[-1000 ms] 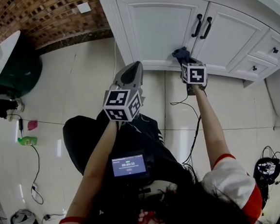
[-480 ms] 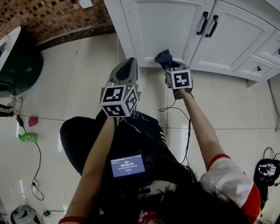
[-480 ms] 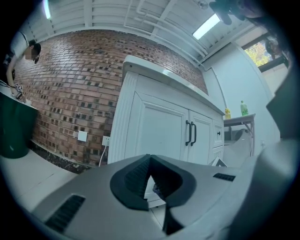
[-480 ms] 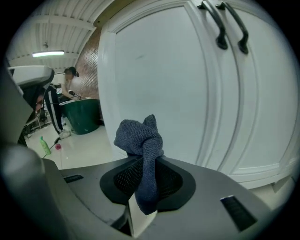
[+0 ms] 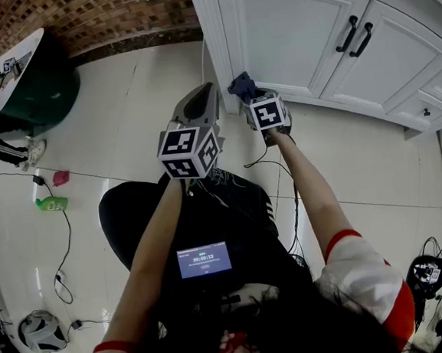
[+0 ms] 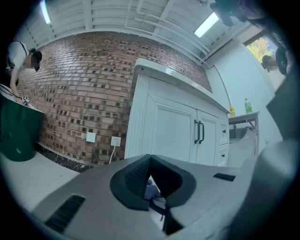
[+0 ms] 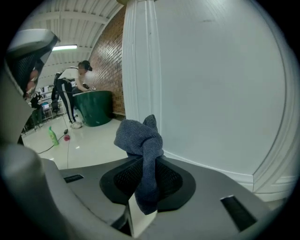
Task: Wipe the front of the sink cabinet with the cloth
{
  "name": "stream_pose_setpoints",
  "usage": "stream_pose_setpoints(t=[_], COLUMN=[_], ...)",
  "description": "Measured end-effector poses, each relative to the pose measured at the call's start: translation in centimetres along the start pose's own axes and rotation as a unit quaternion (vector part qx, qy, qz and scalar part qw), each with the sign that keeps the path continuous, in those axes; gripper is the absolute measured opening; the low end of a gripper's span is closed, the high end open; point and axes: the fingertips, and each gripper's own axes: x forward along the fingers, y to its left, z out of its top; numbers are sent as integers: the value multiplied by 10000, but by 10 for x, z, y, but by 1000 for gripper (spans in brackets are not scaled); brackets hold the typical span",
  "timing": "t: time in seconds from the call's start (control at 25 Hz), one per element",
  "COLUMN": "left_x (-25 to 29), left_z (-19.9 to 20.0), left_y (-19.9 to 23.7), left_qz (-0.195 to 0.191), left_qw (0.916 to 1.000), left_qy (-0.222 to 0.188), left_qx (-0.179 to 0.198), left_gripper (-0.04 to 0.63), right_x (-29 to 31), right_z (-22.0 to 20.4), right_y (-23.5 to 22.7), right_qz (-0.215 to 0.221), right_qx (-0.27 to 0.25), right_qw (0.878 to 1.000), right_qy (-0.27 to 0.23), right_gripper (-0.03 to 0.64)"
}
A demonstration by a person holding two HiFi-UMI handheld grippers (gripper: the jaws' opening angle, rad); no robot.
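Change since earlier: right tool (image 5: 254, 100) and cloth (image 5: 240, 84) have shifted left along the sink cabinet (image 5: 292, 27), from under the paired black handles (image 5: 353, 36) to the left corner post (image 5: 209, 27).
Head view, cloth: dark blue wad at the foot of the corner post, projecting ahead of the right tool toward the cabinet; contact with the surface cannot be confirmed.
Head view, left tool (image 5: 201, 98): raised beside the right tool, off the cabinet, tips toward it.
Head view, room: glossy pale tiled floor (image 5: 122, 103), brick wall (image 5: 91, 14), green bottle (image 5: 52, 203) and cables on the floor.
Left gripper view, left tool (image 6: 149, 159): pads meet at the tips, nothing between them; white cabinet doors and brick wall ahead.
Right gripper view, right tool (image 7: 146, 174): clamped on the cloth (image 7: 140, 138).
Right gripper view, cloth axis: long axis runs along the jaws, knotted end forward, aimed at the fluted corner post (image 7: 140, 56); tail hangs behind the pads.
Right gripper view, room: person (image 7: 70, 89) at a green bin (image 7: 96, 107), well apart.
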Motion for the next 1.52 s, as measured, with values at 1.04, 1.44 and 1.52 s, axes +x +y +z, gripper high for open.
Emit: stream_pose_setpoints(t=[1.04, 1.44, 1.52], left_x=[13, 36, 43], left_z=[8, 47, 53], left_y=[-61, -128, -150], left_qz=[-607, -1207, -1385], left_qw=[9981, 9918, 9896], left_qy=[-35, -279, -293], left_qx=[40, -310, -249], left_gripper=[35, 35, 35], right_x=[-111, -210, -236], right_z=[-89, -42, -26], right_y=[-186, -235, -250], right_qz=[-1572, -1908, -2004], right_qx=[869, 918, 863], right_qw=[9831, 9772, 9754], right_qy=[358, -168, -297], right_gripper=[87, 87, 87])
